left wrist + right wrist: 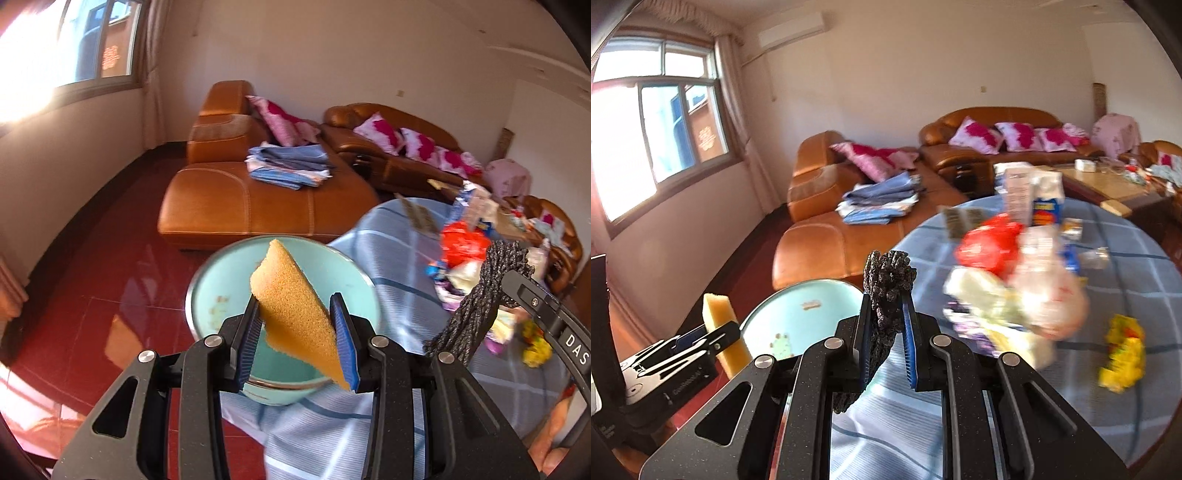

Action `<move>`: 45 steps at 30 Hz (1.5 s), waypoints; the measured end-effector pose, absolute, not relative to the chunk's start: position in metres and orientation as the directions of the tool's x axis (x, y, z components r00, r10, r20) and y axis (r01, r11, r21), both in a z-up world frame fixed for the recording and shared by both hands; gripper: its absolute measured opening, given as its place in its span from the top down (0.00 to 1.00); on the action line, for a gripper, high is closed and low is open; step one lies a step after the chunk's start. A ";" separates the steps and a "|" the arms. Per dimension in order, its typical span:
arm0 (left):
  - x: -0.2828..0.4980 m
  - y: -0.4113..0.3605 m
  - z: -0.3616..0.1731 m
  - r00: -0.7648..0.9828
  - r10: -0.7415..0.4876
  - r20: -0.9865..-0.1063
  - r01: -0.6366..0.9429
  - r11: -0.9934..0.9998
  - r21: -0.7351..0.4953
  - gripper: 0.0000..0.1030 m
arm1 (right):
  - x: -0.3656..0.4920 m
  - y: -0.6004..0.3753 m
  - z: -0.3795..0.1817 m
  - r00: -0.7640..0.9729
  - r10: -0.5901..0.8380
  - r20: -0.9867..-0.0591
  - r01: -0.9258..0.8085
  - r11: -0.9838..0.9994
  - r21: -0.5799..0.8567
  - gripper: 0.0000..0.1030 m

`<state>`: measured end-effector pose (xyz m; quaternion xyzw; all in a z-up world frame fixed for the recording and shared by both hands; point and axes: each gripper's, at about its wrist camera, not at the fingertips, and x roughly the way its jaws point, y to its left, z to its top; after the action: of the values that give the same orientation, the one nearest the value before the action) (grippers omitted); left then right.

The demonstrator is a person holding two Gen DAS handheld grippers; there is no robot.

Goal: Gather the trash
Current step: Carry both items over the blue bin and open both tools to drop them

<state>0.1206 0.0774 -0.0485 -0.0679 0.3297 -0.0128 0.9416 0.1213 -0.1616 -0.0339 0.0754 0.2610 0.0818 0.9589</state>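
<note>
Nearest us, our left hand-held gripper [297,328] is clamped on an orange sponge [295,306], held above the light-blue basin [221,280] at the bench's edge. Our right hand-held gripper [888,332] pinches a dark knitted scrap [888,284]. Beyond, on the checked blue bench [1108,295], lies the blurred trash pile [1015,288]: a red bag [990,243], pale wrappers, and a yellow wrapper [1123,354] apart to the right. Farthest stands the brown sofa [827,236] with folded blue cloths [879,203].

Yellow sponge [297,310] in left claw [297,319] above teal basin [221,280].
</note>
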 end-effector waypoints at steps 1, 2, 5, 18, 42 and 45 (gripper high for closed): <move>0.125 0.080 -0.051 0.779 -0.054 -0.625 -0.033 0.991 -0.127 0.64 | 0.127 -0.154 -0.036 0.844 0.207 -0.494 -0.130 0.974 0.186 0.85; 0.129 0.082 -0.054 0.774 -0.044 -0.632 -0.043 0.992 -0.122 0.64 | 0.131 -0.149 -0.037 0.840 0.215 -0.499 -0.139 0.973 0.184 0.85; 0.142 0.089 -0.063 0.754 -0.030 -0.656 -0.063 0.991 -0.118 0.64 | 0.149 -0.129 -0.044 0.822 0.234 -0.520 -0.168 0.971 0.171 0.85; 0.181 0.102 -0.099 0.684 0.022 -0.729 -0.109 0.991 -0.073 0.63 | 0.201 -0.098 -0.082 0.740 0.262 -0.620 -0.224 0.964 0.140 0.84; 0.161 0.104 -0.085 0.689 0.201 -0.696 -0.245 0.969 0.037 0.06 | 0.181 -0.130 -0.066 0.775 0.288 -0.562 -0.185 0.954 0.234 0.47; 0.157 0.096 -0.080 0.698 0.195 -0.689 -0.228 0.973 0.044 0.06 | 0.167 -0.144 -0.063 0.791 0.272 -0.548 -0.162 0.957 0.240 0.42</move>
<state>0.1565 0.0957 -0.0801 -0.0222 0.3710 0.1146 0.9213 0.1667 -0.1437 -0.0634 0.0905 0.3021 0.1152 0.9420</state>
